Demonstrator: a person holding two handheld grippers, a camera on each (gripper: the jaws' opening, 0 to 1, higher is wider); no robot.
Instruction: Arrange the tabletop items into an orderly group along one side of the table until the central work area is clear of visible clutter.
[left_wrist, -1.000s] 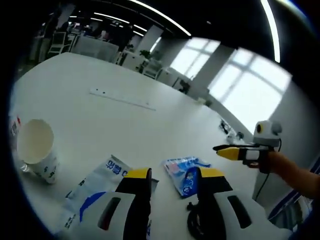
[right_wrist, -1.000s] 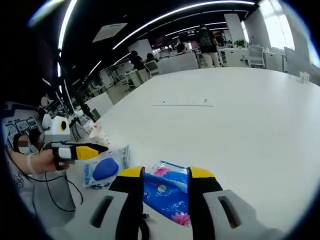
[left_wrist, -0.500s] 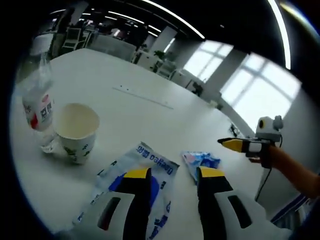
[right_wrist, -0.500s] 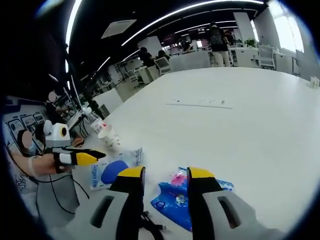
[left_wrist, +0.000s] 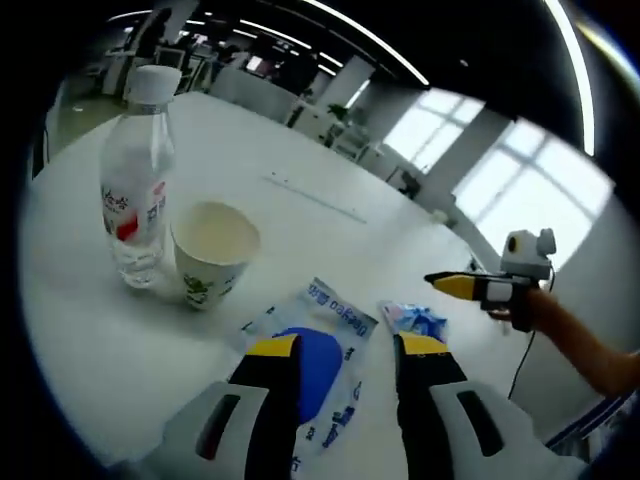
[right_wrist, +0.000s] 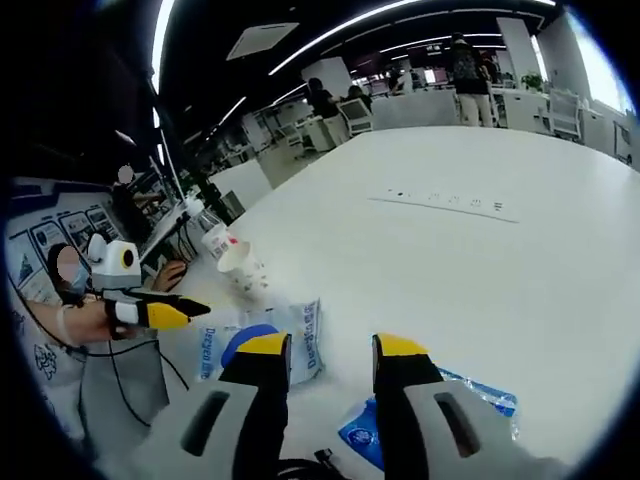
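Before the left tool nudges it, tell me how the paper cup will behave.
The cup looks open-topped and seemingly empty, so it is probably very light and should slide easily on the smooth table. It is taller than its narrow base, so a push near the rim may tip it. It stands close beside the bottle, which it could knock.

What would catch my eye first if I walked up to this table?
Probably the clear water bottle standing beside a paper cup on the big white table. In front of them lie a white packet with a blue patch and a smaller blue packet, framed by yellow-tipped jaws.
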